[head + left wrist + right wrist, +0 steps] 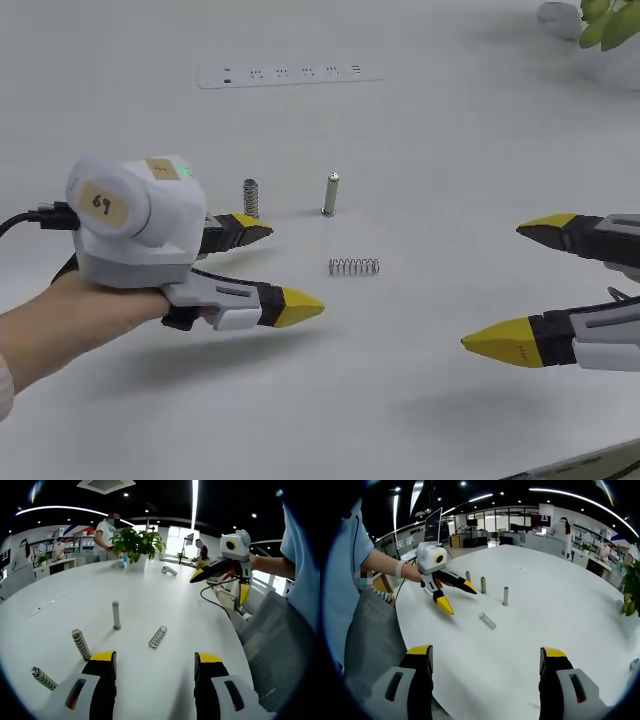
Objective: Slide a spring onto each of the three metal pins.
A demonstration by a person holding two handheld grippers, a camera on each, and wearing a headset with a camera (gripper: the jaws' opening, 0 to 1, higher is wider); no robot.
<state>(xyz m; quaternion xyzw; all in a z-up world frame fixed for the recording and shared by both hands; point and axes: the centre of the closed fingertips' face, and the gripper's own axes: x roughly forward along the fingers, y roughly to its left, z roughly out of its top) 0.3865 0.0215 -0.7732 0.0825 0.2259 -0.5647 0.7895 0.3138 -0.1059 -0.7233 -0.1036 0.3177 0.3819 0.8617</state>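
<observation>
Left gripper (294, 268): we see it near the left edge of the worktop (450, 150), with its two yellow-tipped jaws spread apart and nothing between them. The tips point toward the middle of the worktop.
Hand (85, 312): it cups the white body of the left gripper from below, and a black cable (25, 220) leads away from the body toward the left edge.
Right gripper (492, 287): we find it by the right edge, jaws wide apart and empty, tips pointing left across the worktop.
Loose spring (354, 266): it lies on its side on the worktop between the two grippers. It is nearer the left gripper's tips and touches neither gripper.
Bare pin (331, 193): it stands upright near the middle of the worktop, just beyond the loose spring, with no coil on it.
Sprung pin (250, 198): it stands upright just to the left of the bare pin with a spring around it, close beyond the left gripper's farther jaw.
Second sprung pin (42, 678): in the left gripper view we see another coil-wrapped pin to the left of the first, so the three pins stand in one row.
Power strip (290, 74): it lies flat toward the far edge, well apart from the pins.
Plant (605, 25): its green leaves sit at the far right corner.
</observation>
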